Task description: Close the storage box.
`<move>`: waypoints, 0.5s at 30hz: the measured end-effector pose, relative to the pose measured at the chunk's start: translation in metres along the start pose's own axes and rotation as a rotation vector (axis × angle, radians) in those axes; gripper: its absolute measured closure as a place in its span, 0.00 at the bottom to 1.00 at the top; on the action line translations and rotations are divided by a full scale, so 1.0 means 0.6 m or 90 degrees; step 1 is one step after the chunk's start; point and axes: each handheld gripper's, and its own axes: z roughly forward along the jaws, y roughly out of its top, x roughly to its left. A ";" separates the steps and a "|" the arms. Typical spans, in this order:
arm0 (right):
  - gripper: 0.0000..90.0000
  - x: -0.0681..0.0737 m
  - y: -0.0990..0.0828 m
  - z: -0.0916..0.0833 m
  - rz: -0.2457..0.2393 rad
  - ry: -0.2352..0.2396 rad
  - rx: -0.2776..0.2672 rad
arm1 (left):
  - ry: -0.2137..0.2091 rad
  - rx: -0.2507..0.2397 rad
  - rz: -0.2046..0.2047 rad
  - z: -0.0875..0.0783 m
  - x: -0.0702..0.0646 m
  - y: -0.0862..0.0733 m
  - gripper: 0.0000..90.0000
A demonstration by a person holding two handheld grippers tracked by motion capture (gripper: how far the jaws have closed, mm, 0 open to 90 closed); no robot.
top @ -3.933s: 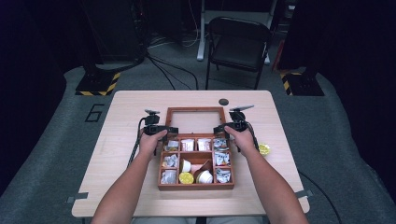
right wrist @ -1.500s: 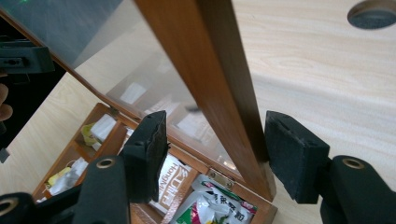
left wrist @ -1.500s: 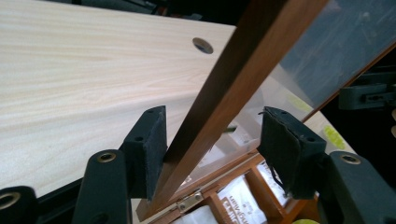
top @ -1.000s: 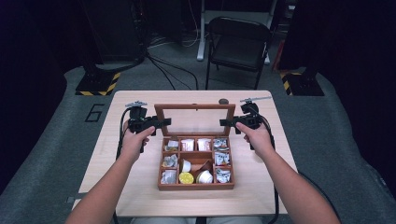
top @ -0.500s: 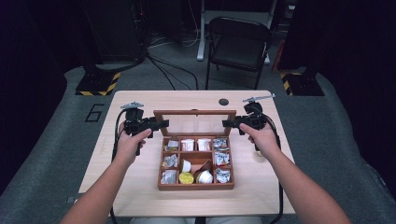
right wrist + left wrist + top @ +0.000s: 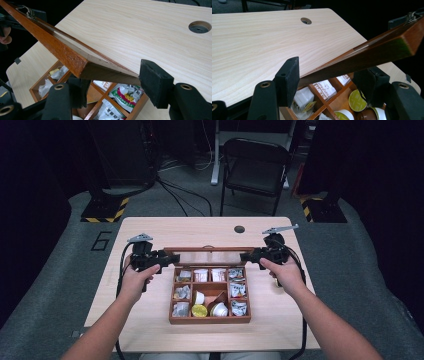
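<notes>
Left claw (image 6: 172, 256): at the lid's left end, jaws just been opening, standing apart either side of the edge, not clamped.
Lid (image 6: 209, 251): half raised over the box (image 6: 210, 320) at mid-bench (image 6: 150, 330), hinged at the back, long axis running straight from claw to claw.
Right claw (image 6: 245, 256): at the right end, equally near, jaws apart astride the corner.

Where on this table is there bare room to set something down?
The widest bare patch is the far strip of the table, between the raised lid and the far edge, broken by a small hole. The margins left and right of the box are partly taken by the forearms. The near strip is narrow. The box compartments are crowded.
</notes>
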 end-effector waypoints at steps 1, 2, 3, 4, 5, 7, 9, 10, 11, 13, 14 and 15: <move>0.47 0.000 -0.001 -0.001 -0.003 0.000 -0.001 | -0.003 -0.002 0.000 -0.001 0.000 0.000 0.42; 0.47 0.000 -0.001 -0.002 -0.002 -0.001 -0.001 | -0.004 -0.003 -0.004 -0.004 -0.001 -0.001 0.43; 0.47 0.000 -0.002 -0.003 -0.003 -0.002 -0.001 | -0.005 -0.007 -0.004 -0.005 -0.003 -0.001 0.43; 0.47 0.002 -0.003 -0.005 0.001 -0.002 0.001 | -0.007 -0.008 -0.005 -0.008 -0.006 -0.001 0.43; 0.47 0.002 -0.004 -0.006 -0.002 -0.003 0.000 | -0.005 -0.008 0.002 -0.010 -0.007 -0.001 0.43; 0.48 0.004 -0.006 -0.007 -0.003 0.000 0.002 | -0.006 -0.007 0.005 -0.015 -0.011 -0.003 0.43; 0.48 0.008 -0.009 -0.008 -0.005 0.000 0.004 | -0.007 -0.004 0.008 -0.019 -0.015 -0.005 0.44; 0.48 0.008 -0.010 -0.009 -0.011 -0.001 0.006 | -0.007 -0.004 0.010 -0.021 -0.017 -0.006 0.44; 0.49 0.011 -0.012 -0.010 -0.009 -0.002 0.007 | -0.008 -0.005 0.013 -0.024 -0.019 -0.007 0.45; 0.49 0.013 -0.016 -0.011 -0.014 0.003 0.006 | -0.012 -0.006 0.015 -0.029 -0.021 -0.011 0.45; 0.49 0.015 -0.019 -0.012 -0.011 0.003 0.006 | -0.014 -0.006 0.014 -0.030 -0.022 -0.013 0.45; 0.49 0.015 -0.021 -0.012 -0.015 0.003 0.005 | -0.015 -0.006 0.014 -0.031 -0.023 -0.016 0.45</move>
